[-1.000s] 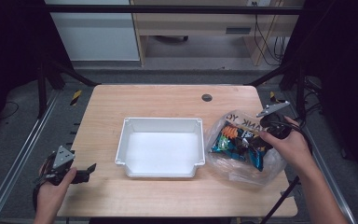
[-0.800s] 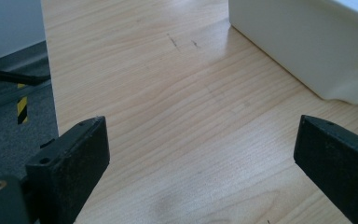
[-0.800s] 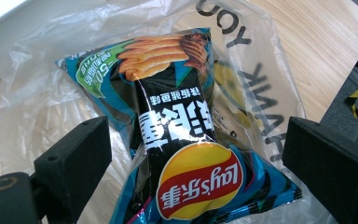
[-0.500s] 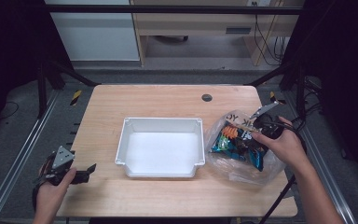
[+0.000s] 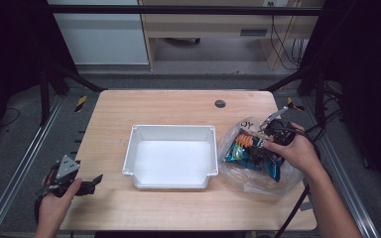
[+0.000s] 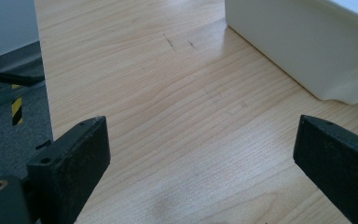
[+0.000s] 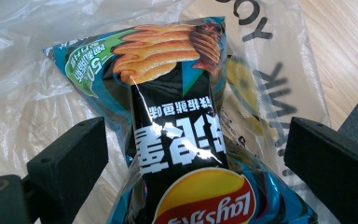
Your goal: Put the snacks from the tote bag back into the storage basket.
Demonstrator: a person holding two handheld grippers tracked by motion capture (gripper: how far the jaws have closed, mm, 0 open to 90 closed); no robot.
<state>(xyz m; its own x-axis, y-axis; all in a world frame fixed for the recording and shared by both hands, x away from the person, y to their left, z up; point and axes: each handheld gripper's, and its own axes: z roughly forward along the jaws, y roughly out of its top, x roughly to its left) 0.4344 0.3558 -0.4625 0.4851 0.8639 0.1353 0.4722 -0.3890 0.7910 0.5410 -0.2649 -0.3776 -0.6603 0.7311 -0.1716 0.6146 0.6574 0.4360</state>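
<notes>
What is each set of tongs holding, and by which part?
Nothing. The right tongs stand open astride the chip bag without touching it; the left tongs are open over bare table.

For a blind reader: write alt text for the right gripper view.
A glossy black-and-teal chip bag with an upside-down logo lies between the right gripper's two open black jaws, untouched by either. It rests on a crinkled clear plastic bag on a light wooden table.

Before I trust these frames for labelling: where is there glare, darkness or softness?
High view: soft overall, black at both sides, table evenly lit. Right gripper view: sharp, white glare on the clear plastic bag and streaks on the chips bag. Left gripper view: wood grain crisp, a sheen beside the white bin.
</notes>
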